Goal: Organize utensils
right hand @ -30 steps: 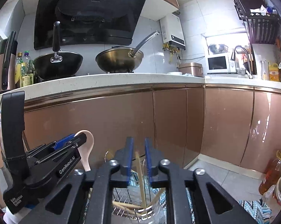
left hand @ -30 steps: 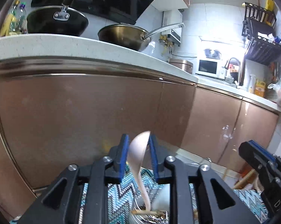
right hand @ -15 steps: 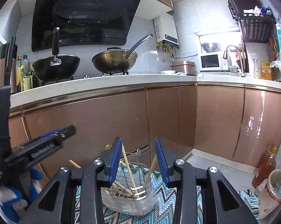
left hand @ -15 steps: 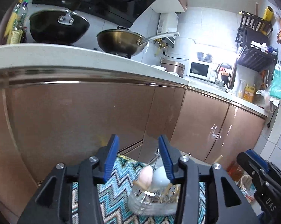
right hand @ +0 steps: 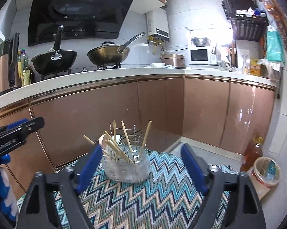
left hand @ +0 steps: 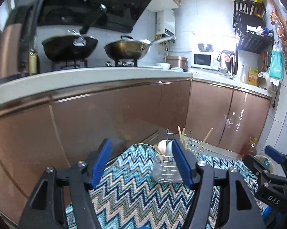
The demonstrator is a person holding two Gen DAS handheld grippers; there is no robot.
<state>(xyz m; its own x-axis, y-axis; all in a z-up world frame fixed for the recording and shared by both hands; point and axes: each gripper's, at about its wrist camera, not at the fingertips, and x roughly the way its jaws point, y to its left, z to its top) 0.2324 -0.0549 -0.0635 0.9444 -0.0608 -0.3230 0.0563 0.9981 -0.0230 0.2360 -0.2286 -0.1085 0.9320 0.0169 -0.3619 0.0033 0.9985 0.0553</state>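
Note:
A wire utensil holder on a clear plastic base (right hand: 125, 165) stands on a zigzag-patterned cloth (right hand: 135, 200). It holds several wooden chopsticks (right hand: 127, 142) and two pale spoons (left hand: 164, 148). The holder also shows in the left wrist view (left hand: 165, 168). My left gripper (left hand: 142, 164) is open and empty, pulled back from the holder. My right gripper (right hand: 142, 167) is open wide and empty, above and in front of the holder. The right gripper shows at the right edge of the left wrist view (left hand: 273, 173); the left one shows at the left edge of the right wrist view (right hand: 15, 133).
Brown cabinet doors (right hand: 97, 120) stand close behind the cloth-covered surface. Two woks (right hand: 108, 54) sit on the counter above. A yellow oil bottle (right hand: 252, 152) and a small bin (right hand: 267, 170) stand on the floor at right.
My left gripper let go of the pale spoon, which now stands in the holder, and my right gripper let go of a chopstick. Both opened and drew back from the holder.

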